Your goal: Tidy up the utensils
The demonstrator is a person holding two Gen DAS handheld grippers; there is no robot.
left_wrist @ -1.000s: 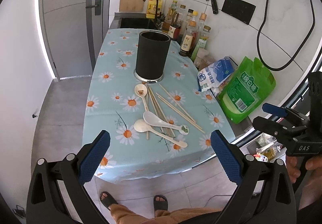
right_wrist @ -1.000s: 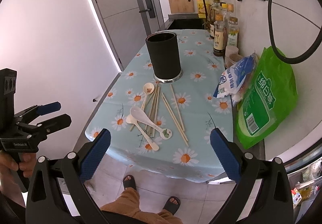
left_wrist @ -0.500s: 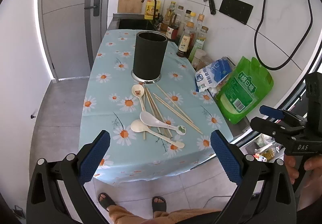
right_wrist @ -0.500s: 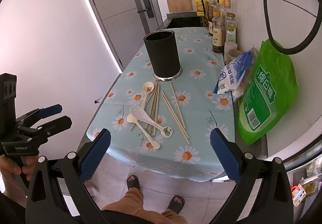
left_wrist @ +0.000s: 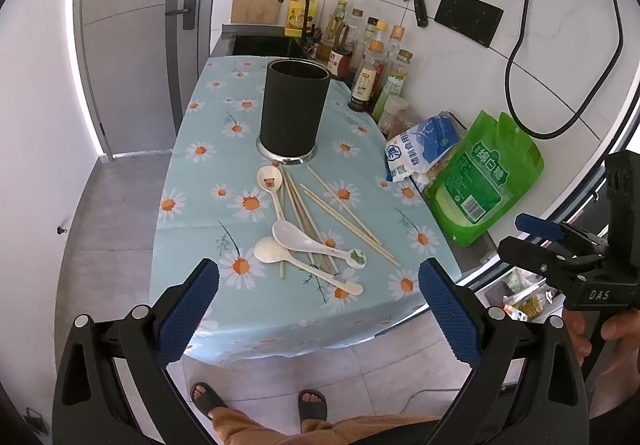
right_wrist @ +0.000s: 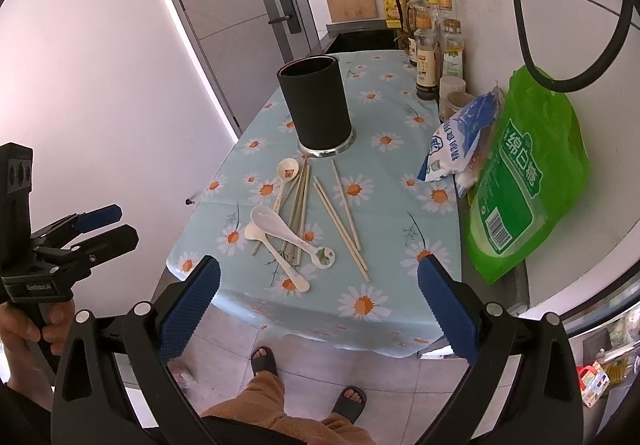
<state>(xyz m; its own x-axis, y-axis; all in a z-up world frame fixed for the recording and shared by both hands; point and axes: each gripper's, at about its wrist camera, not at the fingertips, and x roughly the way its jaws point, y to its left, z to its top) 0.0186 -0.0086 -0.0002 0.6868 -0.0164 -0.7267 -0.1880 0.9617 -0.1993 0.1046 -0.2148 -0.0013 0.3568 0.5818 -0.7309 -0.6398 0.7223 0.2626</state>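
While I held both tools off the near edge, left tool and right tool were spread, empty; spoons and chopsticks lay loose on the surface, near side of the black holder.

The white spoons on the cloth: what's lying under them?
Wooden chopsticks run under the three white spoons, which cross over them on the daisy tablecloth. How many sticks sit beneath the bowls is hidden.
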